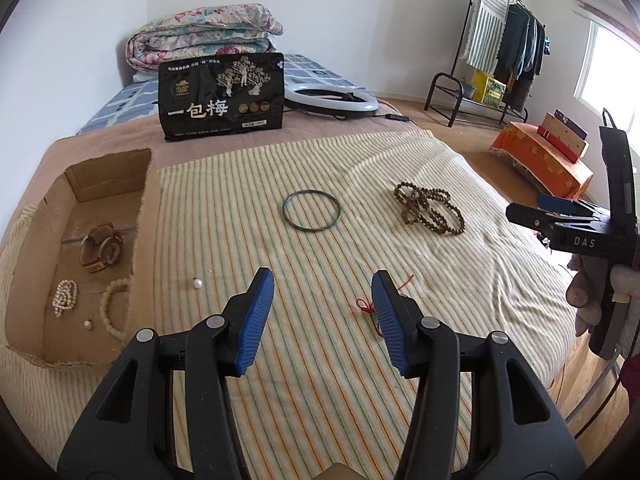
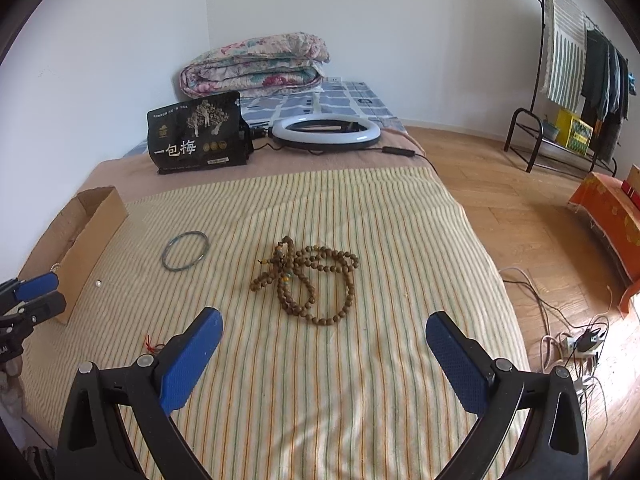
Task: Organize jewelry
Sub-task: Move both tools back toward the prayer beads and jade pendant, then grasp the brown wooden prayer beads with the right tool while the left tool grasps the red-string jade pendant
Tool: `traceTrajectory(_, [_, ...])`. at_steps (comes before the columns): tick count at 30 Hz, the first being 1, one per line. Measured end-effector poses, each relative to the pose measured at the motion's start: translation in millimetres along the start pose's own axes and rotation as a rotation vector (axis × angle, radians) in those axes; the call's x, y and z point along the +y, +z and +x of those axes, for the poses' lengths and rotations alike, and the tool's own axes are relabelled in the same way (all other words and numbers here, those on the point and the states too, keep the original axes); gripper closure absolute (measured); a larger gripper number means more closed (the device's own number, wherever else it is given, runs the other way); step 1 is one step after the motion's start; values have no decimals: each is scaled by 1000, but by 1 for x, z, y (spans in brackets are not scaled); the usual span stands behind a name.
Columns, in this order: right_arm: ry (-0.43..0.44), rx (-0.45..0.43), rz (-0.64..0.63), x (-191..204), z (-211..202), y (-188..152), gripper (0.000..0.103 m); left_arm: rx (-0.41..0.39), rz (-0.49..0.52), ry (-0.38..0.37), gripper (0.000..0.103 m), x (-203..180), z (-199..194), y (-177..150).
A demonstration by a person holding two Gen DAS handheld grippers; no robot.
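A cardboard box (image 1: 148,208) at the left holds a watch (image 1: 100,248), a pearl cluster (image 1: 65,298), a pale bead bracelet (image 1: 112,308) and a single pearl (image 1: 87,324). On the striped cloth lie a loose pearl (image 1: 196,282), a dark bangle (image 1: 311,211), a brown bead necklace (image 1: 430,208) and a red cord charm (image 1: 370,308). My left gripper (image 1: 322,300) is open and empty above the cloth, the charm by its right finger. My right gripper (image 2: 324,336) is open and empty, just short of the bead necklace (image 2: 310,280). The bangle (image 2: 185,255) and box (image 2: 86,236) lie to its left.
A black snack bag (image 1: 222,96), a ring light (image 1: 332,98) and a folded quilt (image 1: 204,36) sit at the back of the bed. A clothes rack (image 1: 500,52) and an orange-covered stand (image 1: 544,156) are on the floor to the right. Cables and a power strip (image 2: 576,344) lie beside the bed.
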State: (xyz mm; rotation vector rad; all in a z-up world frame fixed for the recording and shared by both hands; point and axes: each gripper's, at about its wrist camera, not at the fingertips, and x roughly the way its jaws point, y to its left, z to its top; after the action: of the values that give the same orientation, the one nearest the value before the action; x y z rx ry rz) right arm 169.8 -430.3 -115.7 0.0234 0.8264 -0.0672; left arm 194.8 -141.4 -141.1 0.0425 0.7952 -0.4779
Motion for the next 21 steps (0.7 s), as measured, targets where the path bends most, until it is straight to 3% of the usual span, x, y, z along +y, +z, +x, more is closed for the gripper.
traceTrajectory(8, [28,18,10,-1,16,-7,1,33,15,-49,51,-10,15,-7])
traceTrajectory(21, [98,31,-3,4,51,-1,6,133,131,-133,51,-37,56,-16])
